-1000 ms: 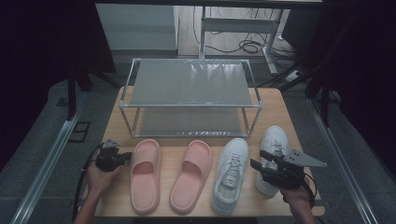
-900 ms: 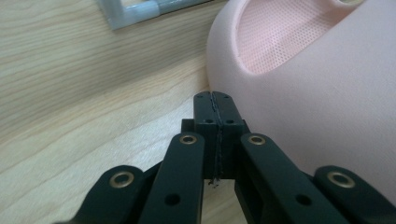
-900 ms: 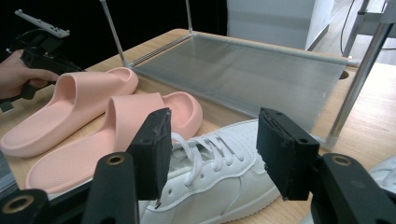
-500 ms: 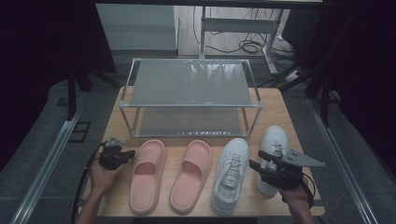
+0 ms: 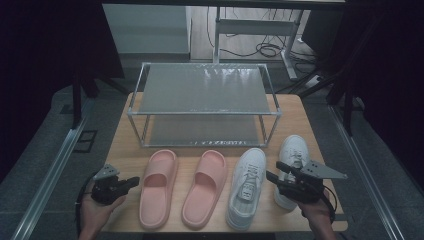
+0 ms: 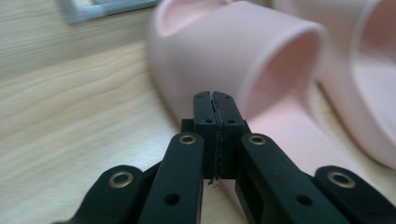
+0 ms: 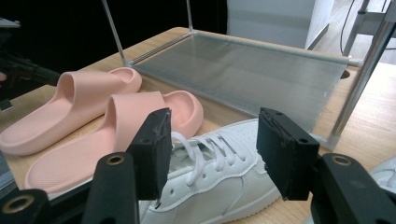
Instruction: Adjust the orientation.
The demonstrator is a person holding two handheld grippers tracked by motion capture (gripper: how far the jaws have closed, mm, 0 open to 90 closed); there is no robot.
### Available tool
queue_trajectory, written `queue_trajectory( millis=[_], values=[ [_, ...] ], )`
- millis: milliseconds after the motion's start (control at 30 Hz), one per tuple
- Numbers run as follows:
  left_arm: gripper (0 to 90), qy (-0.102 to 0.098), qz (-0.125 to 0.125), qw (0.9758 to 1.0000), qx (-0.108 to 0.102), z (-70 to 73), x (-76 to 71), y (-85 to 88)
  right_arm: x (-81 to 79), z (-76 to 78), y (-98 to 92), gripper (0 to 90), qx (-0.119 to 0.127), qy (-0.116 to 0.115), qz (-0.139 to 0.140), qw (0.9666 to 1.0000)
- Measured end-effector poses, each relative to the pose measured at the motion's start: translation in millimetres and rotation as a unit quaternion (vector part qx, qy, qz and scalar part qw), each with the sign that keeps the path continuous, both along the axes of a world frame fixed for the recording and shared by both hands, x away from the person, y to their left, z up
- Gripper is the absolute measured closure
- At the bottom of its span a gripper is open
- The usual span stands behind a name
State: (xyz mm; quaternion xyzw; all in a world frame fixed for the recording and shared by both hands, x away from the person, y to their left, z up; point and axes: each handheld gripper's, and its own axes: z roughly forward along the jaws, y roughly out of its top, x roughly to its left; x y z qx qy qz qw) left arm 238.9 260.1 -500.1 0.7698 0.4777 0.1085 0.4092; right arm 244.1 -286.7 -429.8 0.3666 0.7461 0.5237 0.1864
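Since earlier frame our left gripper [image 5: 131, 181] shifted toward left pink slipper [image 5: 159, 186]; jaws pressed together, empty, tips just beside slipper's side on table [image 5: 125, 155]. Our right gripper [image 5: 273, 171] unmoved, jaws spread, hovering at left white sneaker [image 5: 246, 187], gripping nothing.

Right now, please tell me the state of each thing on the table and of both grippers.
left gripper: shut, empty, beside the left pink slipper.
right gripper: open, empty, above the left white sneaker.
pink slippers: flat, side by side.
white sneakers: upright, laced.
rack: both shelves empty.
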Motion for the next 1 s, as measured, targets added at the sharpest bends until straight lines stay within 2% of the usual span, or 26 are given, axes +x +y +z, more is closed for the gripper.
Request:
queue_trajectory(
  millis=[167,367,1000],
  values=[
    [89.8,-0.004,-0.015,0.9999,-0.002,1.5,-7.6,-15.4,-0.4,0.1,-0.4,46.3,0.001,0.0,0.0,1.0],
    [89.7,0.007,-0.015,0.9998,0.015,-6.9,0.7,-26.5,-0.4,0.2,-1.7,46.3,-0.001,0.001,0.001,1.0],
    [89.7,0.01,-0.007,0.9998,0.016,-7.2,4.2,-17.9,-0.6,-0.8,-0.3,46.3,-0.004,0.003,0.003,1.0]
  ],
)
